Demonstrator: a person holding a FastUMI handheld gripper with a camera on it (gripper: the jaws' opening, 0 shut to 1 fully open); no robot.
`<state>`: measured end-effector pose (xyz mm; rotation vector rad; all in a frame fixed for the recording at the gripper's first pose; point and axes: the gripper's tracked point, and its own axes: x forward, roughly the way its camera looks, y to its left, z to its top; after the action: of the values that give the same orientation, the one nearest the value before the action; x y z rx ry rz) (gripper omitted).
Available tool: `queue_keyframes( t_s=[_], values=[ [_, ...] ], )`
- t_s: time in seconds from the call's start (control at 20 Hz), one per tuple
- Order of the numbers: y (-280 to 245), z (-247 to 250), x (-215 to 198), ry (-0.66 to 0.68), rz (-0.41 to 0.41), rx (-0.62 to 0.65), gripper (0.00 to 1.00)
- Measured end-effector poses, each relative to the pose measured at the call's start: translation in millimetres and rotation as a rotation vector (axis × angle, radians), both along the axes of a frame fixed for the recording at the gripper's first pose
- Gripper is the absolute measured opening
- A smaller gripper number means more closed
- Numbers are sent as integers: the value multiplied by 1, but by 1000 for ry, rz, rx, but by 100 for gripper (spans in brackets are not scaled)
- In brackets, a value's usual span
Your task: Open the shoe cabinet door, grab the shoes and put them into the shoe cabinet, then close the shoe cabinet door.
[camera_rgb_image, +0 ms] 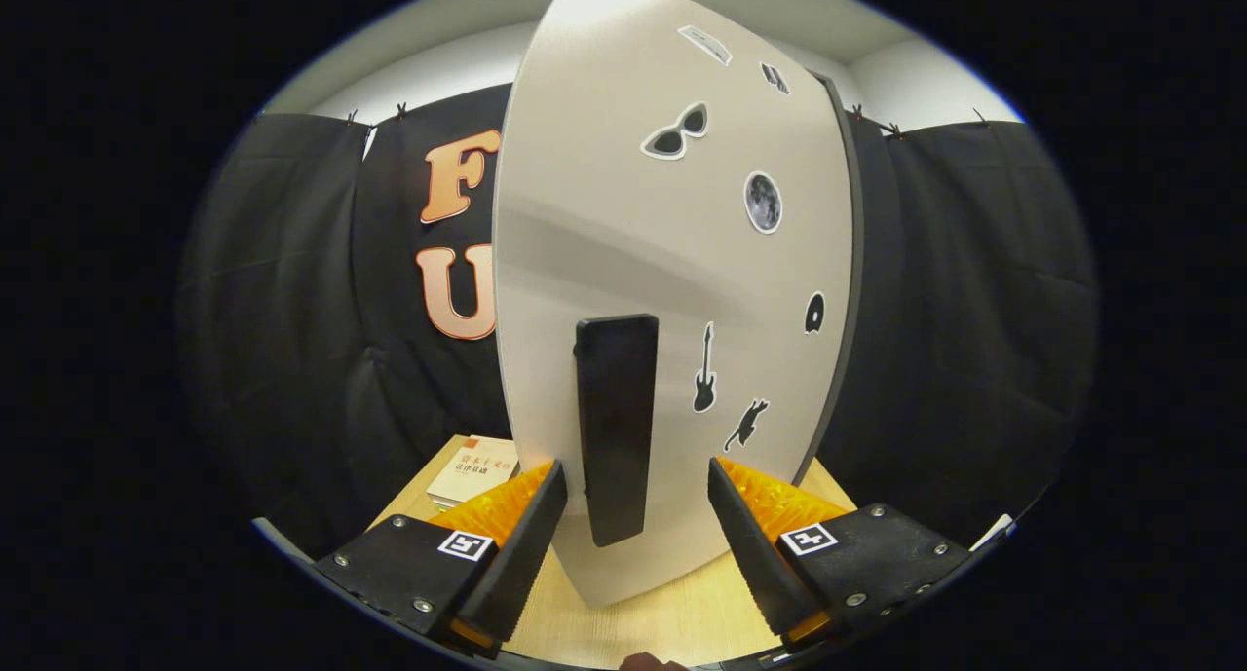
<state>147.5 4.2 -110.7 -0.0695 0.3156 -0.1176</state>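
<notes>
The shoe cabinet door (672,262) is a pale grey panel with several small stickers on it, standing upright right in front of me. A black vertical handle (616,428) is fixed to its lower part. My gripper (635,486) is open, and the lower end of the handle sits in the gap between its two fingers. Neither finger touches the handle: there is room on both sides of it. The door's dark right edge (846,291) runs down behind the right finger. The cabinet's inside is hidden behind the door.
The cabinet stands on a light wooden table (672,613). A book (474,471) lies on the table beyond the left finger, left of the door. Black cloth hangs behind and on both sides.
</notes>
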Motion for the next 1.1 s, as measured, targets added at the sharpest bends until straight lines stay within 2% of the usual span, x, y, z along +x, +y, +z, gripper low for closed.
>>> queue_keyframes(
  t_s=[0.25, 0.5, 0.7, 1.1],
  values=[
    [9, -7, 30, -12, 95, 55, 92],
    [16, -16, 57, -12, 186, 52, 92],
    [16, -22, 65, -29, 201, 24, 95],
    [18, -25, 72, -42, 244, 62, 98]
  ],
)
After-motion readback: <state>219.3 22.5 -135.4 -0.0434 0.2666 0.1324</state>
